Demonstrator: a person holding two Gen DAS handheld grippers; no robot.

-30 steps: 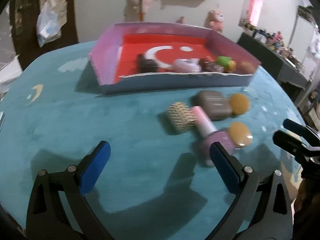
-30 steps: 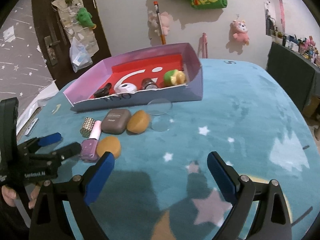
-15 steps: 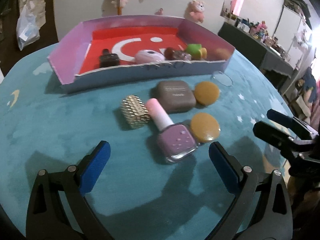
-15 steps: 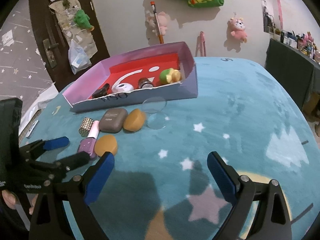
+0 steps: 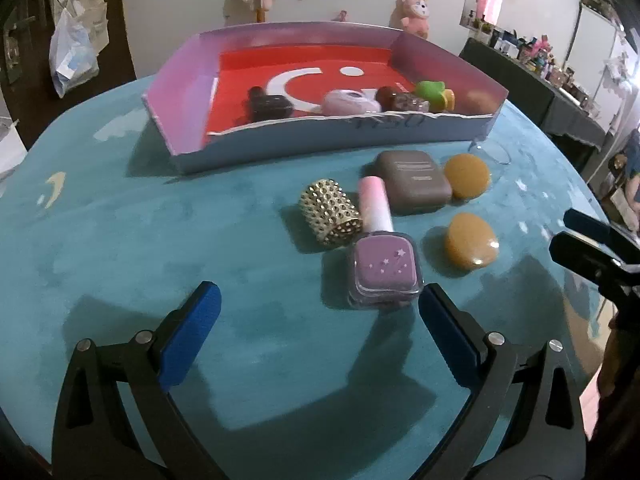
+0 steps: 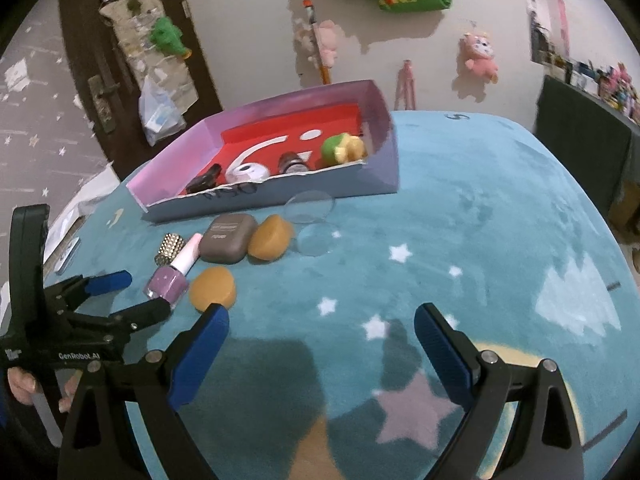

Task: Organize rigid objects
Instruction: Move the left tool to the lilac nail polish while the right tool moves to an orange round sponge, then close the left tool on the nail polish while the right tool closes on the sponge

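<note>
In the left wrist view, the left gripper [image 5: 318, 312] hangs low over the teal mat [image 5: 140, 240] with its jaws spread wide and nothing between them; its right blue pad sits just beside the base of the purple nail polish bottle [image 5: 382, 260], which lies on its side with the pink cap pointing toward the tray [image 5: 320, 136]. This alignment suggests the bottle is the next item to be taken, and the wide opening leaves room to straddle its square body. A gold studded cylinder [image 5: 330, 216] touches the bottle's cap on the left; a brown case [image 5: 414, 186] and two orange discs [image 5: 467, 176] lie near, all outside the tray. The tray already holds several small items along its near wall, so it appears to be the collection point. In the right wrist view, the right gripper [image 6: 322, 338] is also fully open and empty, held over bare mat well apart from the loose items, probably to keep clear of the left tool's approach. Two clear round lenses [image 6: 310, 208] lie just in front of the tray.
</note>
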